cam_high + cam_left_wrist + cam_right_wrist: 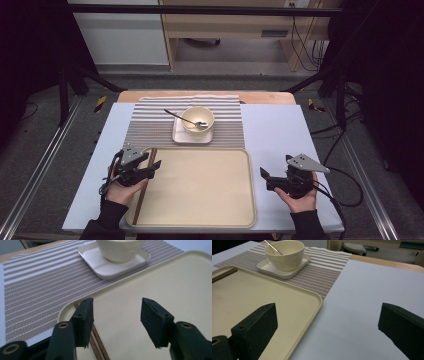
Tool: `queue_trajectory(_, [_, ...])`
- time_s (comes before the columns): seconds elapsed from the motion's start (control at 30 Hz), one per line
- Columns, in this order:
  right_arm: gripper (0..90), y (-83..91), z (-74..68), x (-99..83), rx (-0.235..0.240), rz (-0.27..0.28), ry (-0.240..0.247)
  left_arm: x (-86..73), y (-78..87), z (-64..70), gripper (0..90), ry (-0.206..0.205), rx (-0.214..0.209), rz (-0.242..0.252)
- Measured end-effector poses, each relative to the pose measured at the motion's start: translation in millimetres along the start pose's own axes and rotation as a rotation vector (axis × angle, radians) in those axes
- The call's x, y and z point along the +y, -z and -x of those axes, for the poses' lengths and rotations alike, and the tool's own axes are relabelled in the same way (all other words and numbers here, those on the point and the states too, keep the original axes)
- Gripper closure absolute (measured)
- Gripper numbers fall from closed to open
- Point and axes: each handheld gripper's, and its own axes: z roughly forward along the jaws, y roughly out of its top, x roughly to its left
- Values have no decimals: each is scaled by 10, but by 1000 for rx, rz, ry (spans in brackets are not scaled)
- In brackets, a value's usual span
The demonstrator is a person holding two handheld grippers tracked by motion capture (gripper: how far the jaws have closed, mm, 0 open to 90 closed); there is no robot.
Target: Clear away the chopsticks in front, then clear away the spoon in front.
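A cream tray (200,210) lies at the table's near middle, with brown chopsticks (145,185) along its left edge. Behind it a cream bowl (198,119) with a metal spoon (181,118) inside stands on a square white plate (179,136) on a striped placemat (150,125). My left gripper (156,167) hovers open over the tray's left edge, with the chopsticks (96,342) just below its left jaw. My right gripper (263,177) is open beside the tray's right edge (312,307), over bare table. The bowl (284,255) is seen ahead of it.
The table (280,135) has a pale blue-white sheet on it, bare to the right of the placemat and tray. A wooden edge (265,97) shows at the far side. Black frame posts and cables (345,175) stand around the table.
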Motion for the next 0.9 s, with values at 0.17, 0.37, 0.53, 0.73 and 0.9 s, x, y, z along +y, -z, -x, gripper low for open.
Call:
queue_trajectory(0.17, [25, 14, 13, 3, -9, 5, -4, 114, 40, -20, 353, 13, 4, 45])
queue_trajectory(0.37, [21, 26, 26, 13, -12, 15, -13, 206, 70, -36, 272, 14, 0, 71])
queue_trajectory(0.53, [13, 26, 32, 12, -20, 13, -11, 307, 72, -62, 246, 26, 2, 92])
queue_trajectory(0.73, [10, 39, 45, 15, -25, 22, -15, 451, 29, -84, 228, 23, 8, 123])
queue_trajectory(0.9, [5, 40, 49, 11, -25, 13, -9, 568, -71, -94, 223, 20, 14, 136])
